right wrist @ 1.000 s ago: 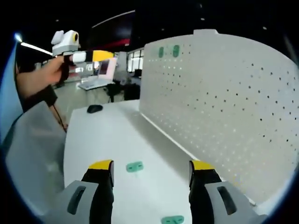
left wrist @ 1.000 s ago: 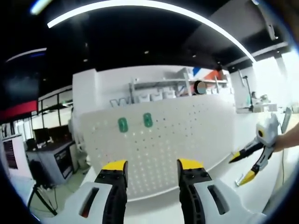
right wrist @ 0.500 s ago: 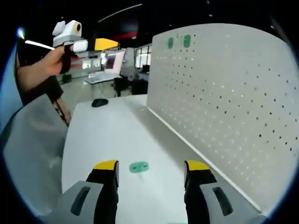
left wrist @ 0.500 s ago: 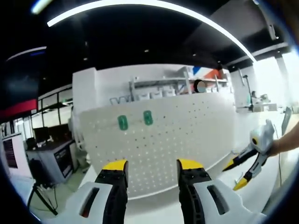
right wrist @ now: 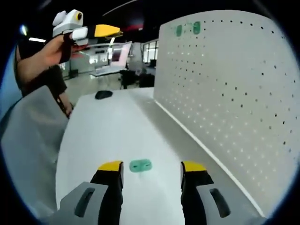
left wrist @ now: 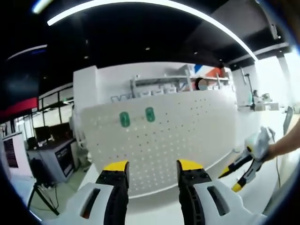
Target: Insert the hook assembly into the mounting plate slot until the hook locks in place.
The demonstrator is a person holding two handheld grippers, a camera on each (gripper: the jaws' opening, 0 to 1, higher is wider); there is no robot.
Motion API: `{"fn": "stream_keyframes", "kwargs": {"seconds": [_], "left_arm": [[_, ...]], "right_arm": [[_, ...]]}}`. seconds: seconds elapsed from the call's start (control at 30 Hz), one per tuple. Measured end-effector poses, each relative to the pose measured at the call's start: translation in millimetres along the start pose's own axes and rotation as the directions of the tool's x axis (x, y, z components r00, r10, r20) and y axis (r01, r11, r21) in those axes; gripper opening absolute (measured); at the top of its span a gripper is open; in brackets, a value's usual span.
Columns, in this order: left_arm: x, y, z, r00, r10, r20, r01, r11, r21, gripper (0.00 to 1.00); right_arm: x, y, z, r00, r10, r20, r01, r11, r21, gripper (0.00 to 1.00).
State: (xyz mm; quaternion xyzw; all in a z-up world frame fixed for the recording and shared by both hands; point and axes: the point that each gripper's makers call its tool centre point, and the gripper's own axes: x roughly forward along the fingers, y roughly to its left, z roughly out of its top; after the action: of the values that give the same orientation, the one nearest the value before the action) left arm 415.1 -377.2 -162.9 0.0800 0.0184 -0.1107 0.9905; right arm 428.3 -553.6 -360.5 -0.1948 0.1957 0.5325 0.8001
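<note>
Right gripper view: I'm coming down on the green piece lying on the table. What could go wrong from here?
1. The green piece lies flat on the smooth white table, just ahead of the open right gripper; closing early could push it away instead of gripping it.
2. The pegboard stands close on that side, so a swing could clip it.
3. The left gripper hangs open near the two green pieces already on the board and might bump them.

Left gripper view: held high, facing the upright white pegboard (left wrist: 159,140) nearly head-on from some way back, right gripper (left wrist: 238,173) entering at lower right. Right gripper view: low over the white table (right wrist: 108,136), looking along the pegboard's foot, close to a green hook piece (right wrist: 140,165). Shared: pegboard, table.
</note>
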Motion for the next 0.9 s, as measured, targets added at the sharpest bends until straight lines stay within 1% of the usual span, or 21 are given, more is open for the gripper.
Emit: {"fn": "stream_keyframes", "kwargs": {"seconds": [0.1,0.2,0.33,0.47,0.57,0.9], "left_arm": [[0,1.0,-2.4,1.000,0.003,-0.005,-0.003,1.000,-0.003,0.42],[0,0.4,-4.9,1.000,0.003,-0.011,-0.003,1.000,-0.003,0.42],[-1,0.1,-7.2,1.000,0.003,-0.017,-0.003,1.000,-0.005,0.41],[-1,0.3,-9.4,1.000,0.003,-0.023,-0.003,1.000,-0.010,0.41],[-1,1.0,-10.1,1.000,0.003,-0.026,-0.003,1.000,-0.010,0.41],[-1,0.1,-11.1,1.000,-0.003,-0.030,0.003,1.000,-0.012,0.39]], "right_arm": [[5,1,-2.2,1.000,0.018,-0.010,-0.019,1.000,-0.011,0.44],[9,2,-5.7,0.999,0.040,-0.025,-0.040,0.999,-0.015,0.36],[14,2,-8.4,0.998,0.053,-0.033,-0.054,0.998,-0.012,0.36],[20,5,-11.9,0.996,0.071,-0.048,-0.072,0.997,-0.022,0.30],[22,6,-13.2,0.995,0.081,-0.054,-0.082,0.996,-0.019,0.30],[27,10,-13.8,0.993,0.099,-0.065,-0.104,0.993,-0.065,0.16]]}}
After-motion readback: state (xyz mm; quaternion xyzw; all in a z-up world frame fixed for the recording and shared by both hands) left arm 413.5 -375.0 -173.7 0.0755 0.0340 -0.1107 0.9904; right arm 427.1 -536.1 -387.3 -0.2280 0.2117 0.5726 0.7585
